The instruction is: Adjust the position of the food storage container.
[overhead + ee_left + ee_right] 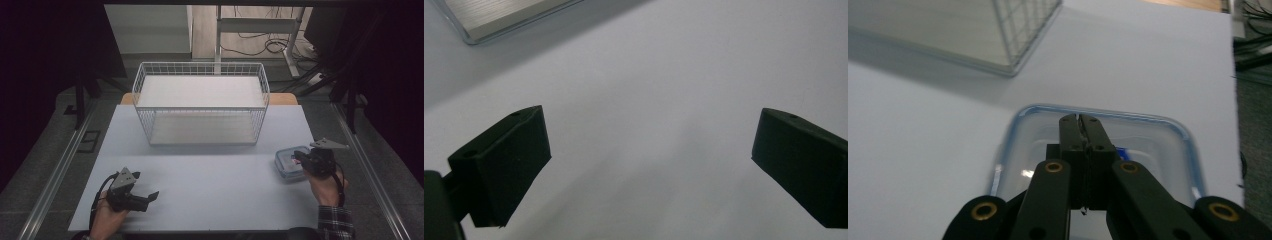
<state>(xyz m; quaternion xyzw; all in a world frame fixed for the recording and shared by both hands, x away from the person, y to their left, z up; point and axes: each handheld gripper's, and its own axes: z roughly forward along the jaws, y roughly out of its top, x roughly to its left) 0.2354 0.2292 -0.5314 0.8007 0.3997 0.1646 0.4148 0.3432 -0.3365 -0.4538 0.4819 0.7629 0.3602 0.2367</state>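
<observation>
Lidded container (290, 162), clear plastic with a blue rim seal, sits at about 4 o'clock on the white table (200, 175) in the high view, well short of the wire basket (200, 102), which stands at 12 o'clock. We note the right gripper (302, 159) is poised over the container's lid, the hand (325, 187) coming in from 5 o'clock. We judge this placing is an approach to the lid from above, before any lift. The left gripper (150, 196) lies low at 7 o'clock, well apart from the container, pointing toward 3 o'clock across bare table; we judge it parked out of the way.

In the left gripper view, we find the two black jaws spread wide with nothing between them but table surface. The left gripper (649, 150) is released and idle. A corner of the basket's base (499, 17) shows at 11 o'clock.

In the right gripper view, the right gripper (1081, 120) has its jaws pressed together, tips meeting over the middle of the container (1013, 150). We see nothing held between them; whether the tips touch the lid we cannot tell. A small blue mark shows on the lid just at 3 o'clock of the jaws. The basket corner (1018, 45) stands at 11 o'clock.
</observation>
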